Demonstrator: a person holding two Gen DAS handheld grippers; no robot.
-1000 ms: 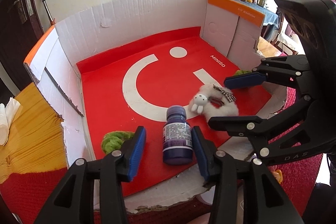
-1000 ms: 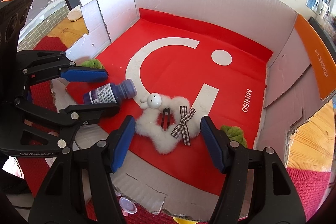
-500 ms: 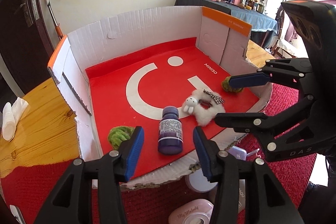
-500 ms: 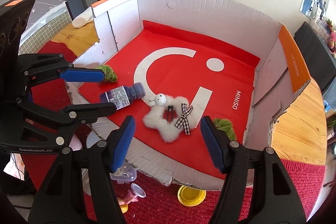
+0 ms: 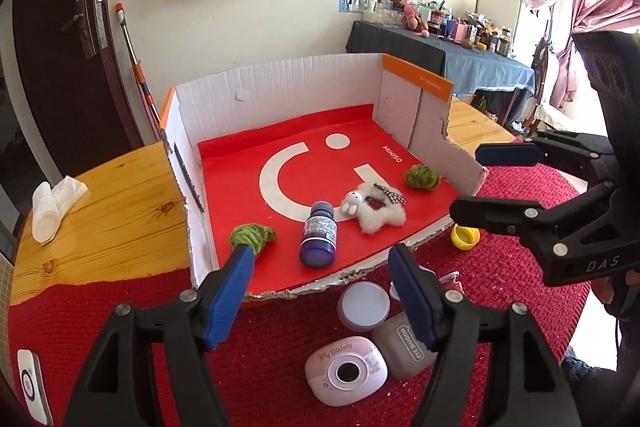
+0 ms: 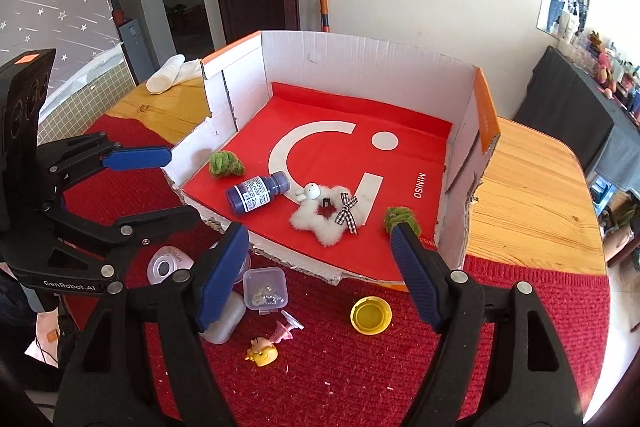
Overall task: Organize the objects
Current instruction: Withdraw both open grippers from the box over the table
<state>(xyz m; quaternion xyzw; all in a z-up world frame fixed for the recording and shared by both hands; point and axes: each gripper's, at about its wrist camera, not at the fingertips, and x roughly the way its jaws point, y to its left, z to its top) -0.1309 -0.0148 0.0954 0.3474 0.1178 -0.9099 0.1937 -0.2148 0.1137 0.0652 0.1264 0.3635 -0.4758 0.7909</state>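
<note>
A white cardboard box (image 5: 280,87) with a red floor holds a purple bottle (image 5: 318,237) lying on its side. Beside it lies a fluffy white star with a bunny and a checked bow (image 5: 378,213), and two green fuzzy balls (image 5: 252,237) lie near the front corners. My left gripper (image 5: 320,267) hovers in front of the box's torn front edge. Its jaws are opening, with nothing gripped. My right gripper (image 6: 318,235) hangs likewise before the box (image 6: 360,59), its jaws opening and empty, short of the star (image 6: 326,215) and the bottle (image 6: 256,193).
On the red cloth in front of the box lie a lilac round jar (image 5: 363,305), a pink case (image 5: 346,371), a brown eye-shadow case (image 5: 404,345), a yellow cap (image 6: 371,315), a clear bead box (image 6: 265,289) and a small figurine (image 6: 262,351). A folded white cloth (image 5: 56,205) rests on the wooden table.
Both grippers have drawn back and up from the box and their jaws have widened. The bottle and the star stay on the box floor. The items on the red cloth have come into view.
</note>
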